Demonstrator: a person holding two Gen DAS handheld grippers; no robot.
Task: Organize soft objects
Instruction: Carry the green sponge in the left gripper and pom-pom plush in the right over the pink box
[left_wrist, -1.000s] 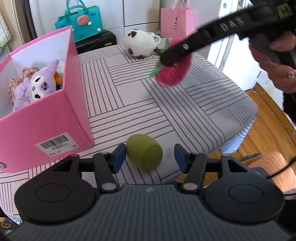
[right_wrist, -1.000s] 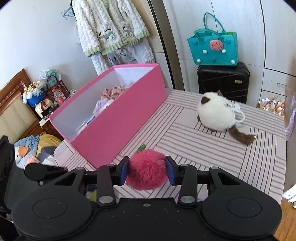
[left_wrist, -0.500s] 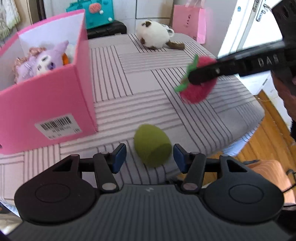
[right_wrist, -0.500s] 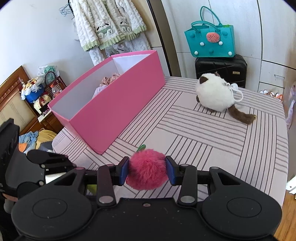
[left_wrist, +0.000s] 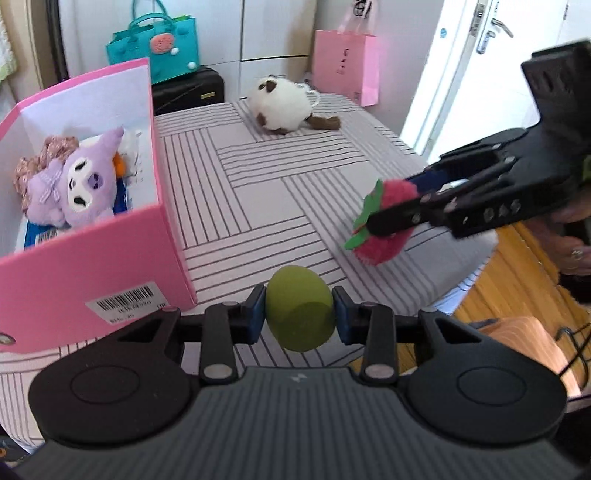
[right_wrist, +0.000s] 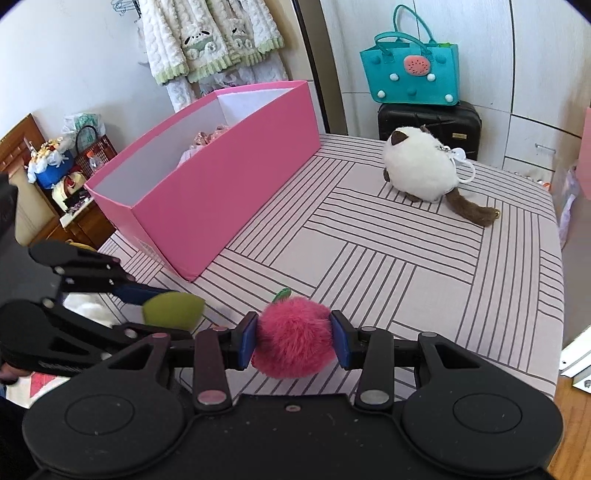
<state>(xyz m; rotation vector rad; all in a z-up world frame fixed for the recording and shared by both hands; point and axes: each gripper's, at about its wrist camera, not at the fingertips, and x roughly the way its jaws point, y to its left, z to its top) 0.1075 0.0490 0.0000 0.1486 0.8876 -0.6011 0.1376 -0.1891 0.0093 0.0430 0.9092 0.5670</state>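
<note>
The left gripper (left_wrist: 298, 314) is closing its jaws on a smooth, olive-green, egg-shaped soft toy (left_wrist: 299, 309), and both blue pads touch its sides. The right gripper (right_wrist: 294, 342) is clamped on a fluffy, dark pink pom-pom fruit with a green felt leaf (right_wrist: 294, 342). Both toys are held just above the near edge of the table with the grey striped cloth (left_wrist: 258, 192). To the left stands a tall pink cardboard box (left_wrist: 92, 266) with a purple plush doll (left_wrist: 79, 188) inside. Farther back a round white and brown plush cat (right_wrist: 421, 170) lies alone on the cloth. Behind the table a teal felt bag (right_wrist: 412, 70) sits on a black suitcase (right_wrist: 430, 123).
</note>
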